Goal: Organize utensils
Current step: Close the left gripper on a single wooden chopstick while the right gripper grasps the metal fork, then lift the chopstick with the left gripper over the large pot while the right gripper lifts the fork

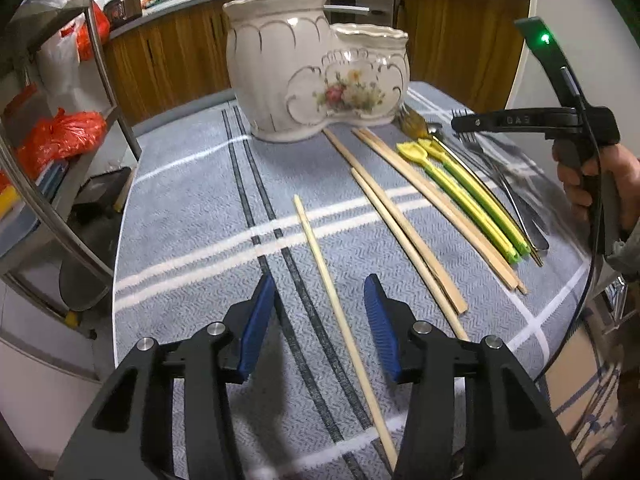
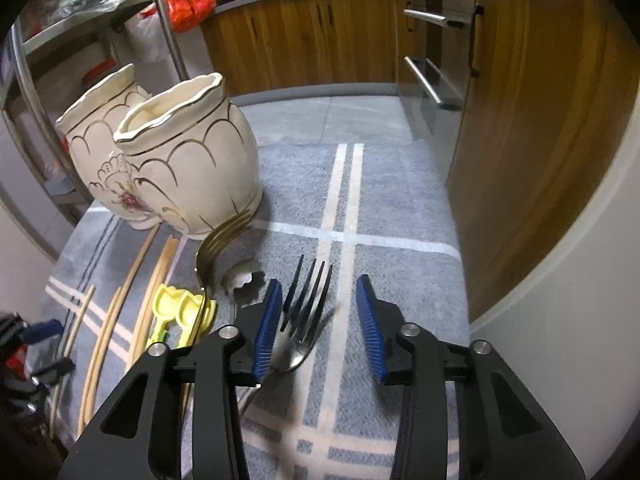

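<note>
A cream ceramic two-part utensil holder (image 1: 304,76) with a flower print stands at the back of the table; it also shows in the right wrist view (image 2: 188,168). Wooden chopsticks (image 1: 404,224), two yellow-green plastic spoons (image 1: 464,196), a gold fork (image 1: 414,122) and steel forks (image 1: 480,148) lie on the cloth. My left gripper (image 1: 320,320) is open, with a single chopstick (image 1: 332,288) lying between its fingers. My right gripper (image 2: 316,316) is open over the steel forks (image 2: 308,300), and its body shows in the left wrist view (image 1: 560,120).
A grey-blue striped tablecloth (image 1: 192,216) covers the table. A metal rack with red plastic bags (image 1: 60,136) stands to the left. Wooden kitchen cabinets (image 2: 320,36) and oven handles (image 2: 428,80) are behind. The table edge runs close on the right (image 2: 472,320).
</note>
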### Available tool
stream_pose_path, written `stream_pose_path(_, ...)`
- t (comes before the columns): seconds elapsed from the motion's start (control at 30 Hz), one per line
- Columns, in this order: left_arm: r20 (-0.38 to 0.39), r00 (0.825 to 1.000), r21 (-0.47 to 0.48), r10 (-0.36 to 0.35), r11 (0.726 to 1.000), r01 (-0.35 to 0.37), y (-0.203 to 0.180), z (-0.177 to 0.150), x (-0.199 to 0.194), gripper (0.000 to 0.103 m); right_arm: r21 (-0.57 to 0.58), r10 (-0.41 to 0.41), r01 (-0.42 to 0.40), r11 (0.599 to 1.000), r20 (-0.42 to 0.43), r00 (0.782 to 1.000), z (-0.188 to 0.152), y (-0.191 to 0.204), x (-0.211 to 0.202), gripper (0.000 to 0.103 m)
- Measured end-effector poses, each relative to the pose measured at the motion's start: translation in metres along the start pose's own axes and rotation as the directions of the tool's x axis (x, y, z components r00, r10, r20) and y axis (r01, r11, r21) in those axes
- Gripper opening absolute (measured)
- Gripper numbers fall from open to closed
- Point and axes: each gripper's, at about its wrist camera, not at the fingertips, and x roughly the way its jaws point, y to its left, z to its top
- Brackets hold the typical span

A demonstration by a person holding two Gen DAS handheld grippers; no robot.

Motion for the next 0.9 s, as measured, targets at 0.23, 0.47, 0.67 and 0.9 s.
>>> stream_pose_path(0.23, 0.010, 1.000, -0.026, -0.021, 0.999, 0.021, 0.010, 0.006, 0.001, 0.016, -0.005, 0.047, -0.046, 0.999, 0.018, 0.999, 0.007, 0.001, -0.007, 0.003)
stream_pose_path(0.47, 0.026, 0.998, -0.011, -0.064, 0.998, 0.064, 0.015, 0.011, 0.006, 0.004, -0.031, 0.034, -0.030, 0.999, 0.127, 0.991, 0.005, 0.011, -0.045, 0.003)
stream_pose_path(0.67, 0.073, 0.992, -0.012, -0.100, 0.995, 0.102, 0.019, 0.017, 0.000, 0.004, -0.084, 0.007, 0.014, 0.996, 0.248, 0.969, 0.001, 0.028, -0.087, 0.004)
stream_pose_path(0.9, 0.256, 0.958, 0.000, -0.130, 0.991, 0.135, 0.030, 0.026, -0.030, 0.004, -0.127, -0.020, 0.075, 0.989, 0.393, 0.919, -0.010, 0.048, -0.135, 0.004)
